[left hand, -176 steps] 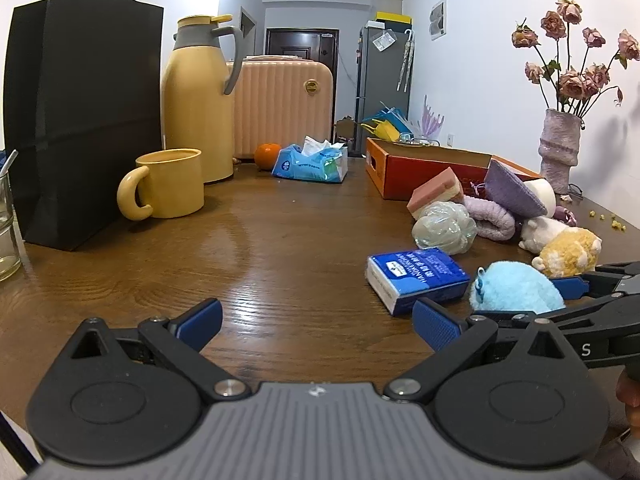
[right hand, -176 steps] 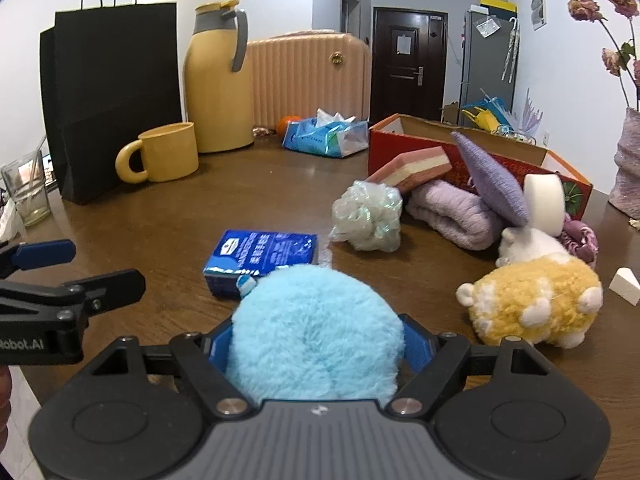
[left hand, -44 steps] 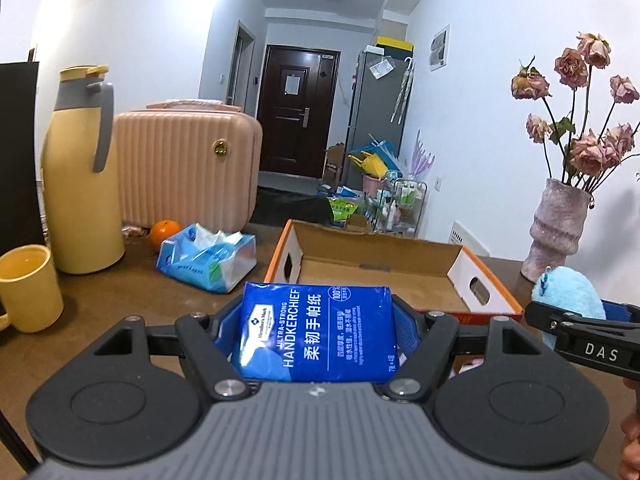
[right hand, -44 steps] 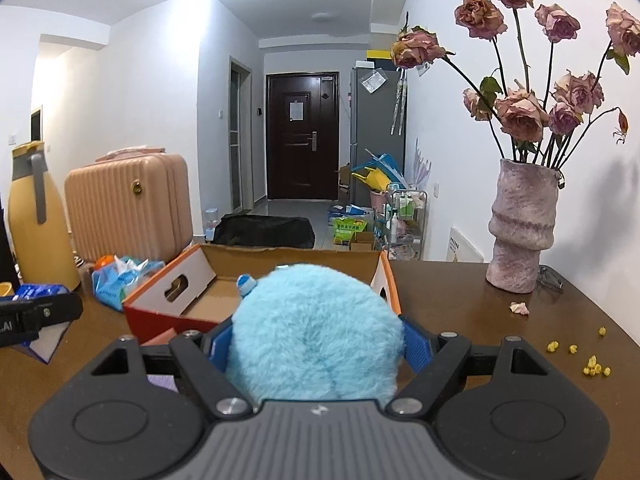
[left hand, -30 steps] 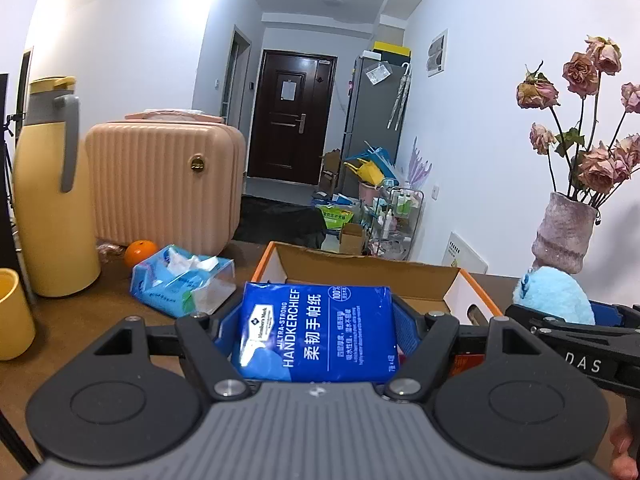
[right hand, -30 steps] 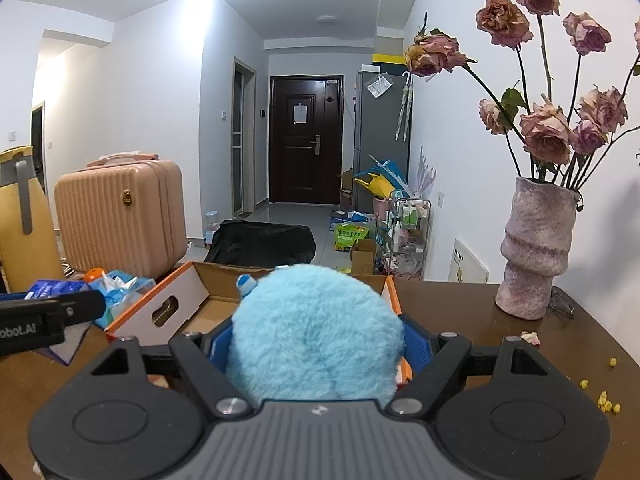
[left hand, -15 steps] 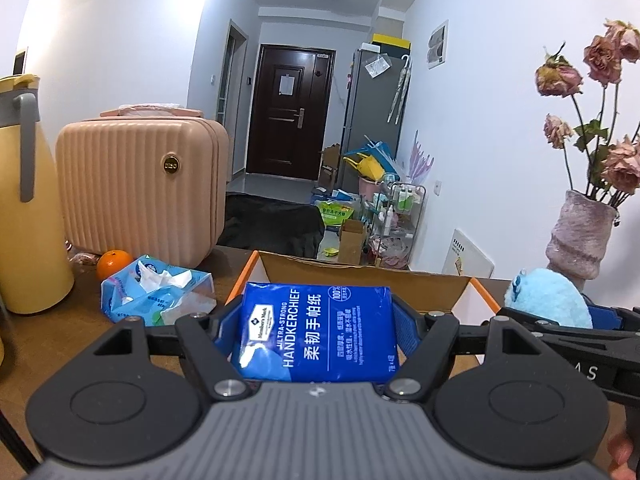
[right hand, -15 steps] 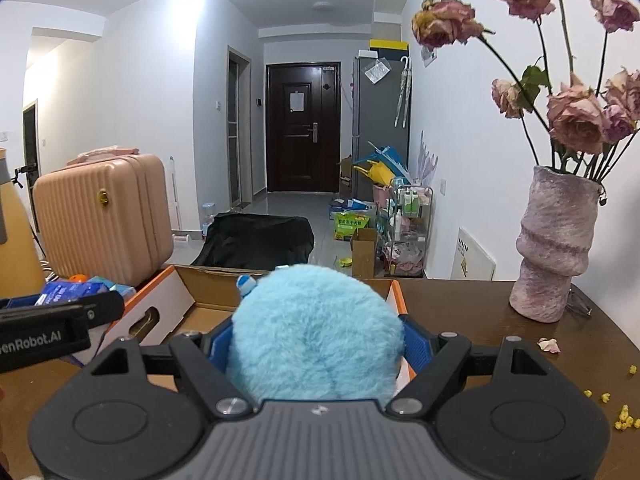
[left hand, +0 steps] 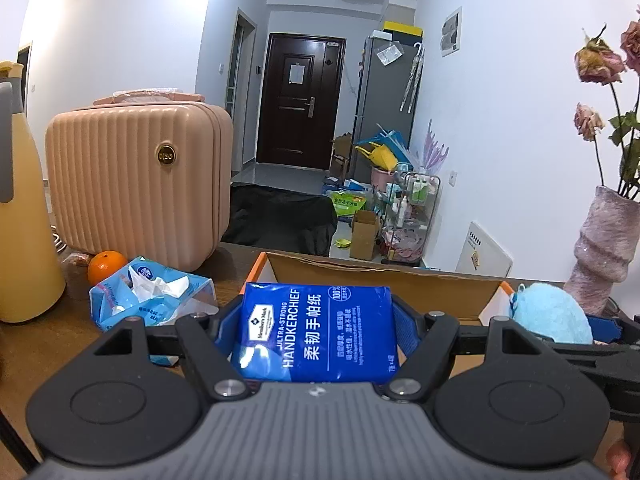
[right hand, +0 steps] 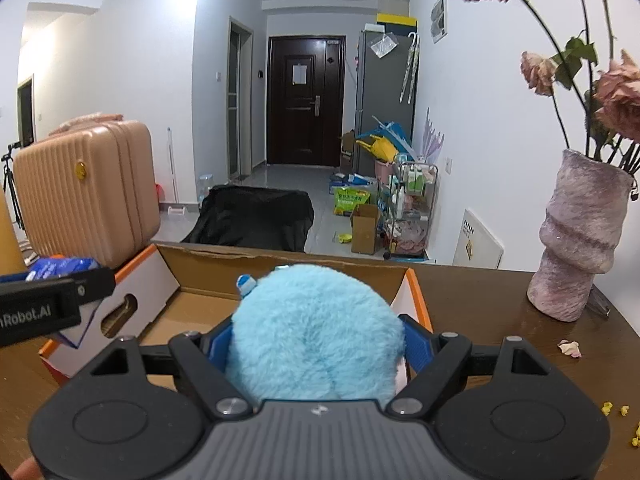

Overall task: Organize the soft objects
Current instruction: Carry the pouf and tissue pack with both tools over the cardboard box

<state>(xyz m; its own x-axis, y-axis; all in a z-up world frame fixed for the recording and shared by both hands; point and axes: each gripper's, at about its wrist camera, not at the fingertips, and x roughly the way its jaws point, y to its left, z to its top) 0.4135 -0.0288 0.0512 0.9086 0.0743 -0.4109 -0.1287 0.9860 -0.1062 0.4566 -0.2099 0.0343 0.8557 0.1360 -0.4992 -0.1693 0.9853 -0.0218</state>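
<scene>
While clamped, tissue pack (left hand: 316,332) and plush (right hand: 316,332) over box (right hand: 280,268)

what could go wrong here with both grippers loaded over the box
The left gripper and right gripper sit close over the cardboard box; they might bump on release. The blue plush hangs near the box's right wall and may land outside. The handkerchief pack could catch the rim.

Vase (right hand: 576,240) right of box (right hand: 280,264) (suitcase (right hand: 84,188) left)
</scene>
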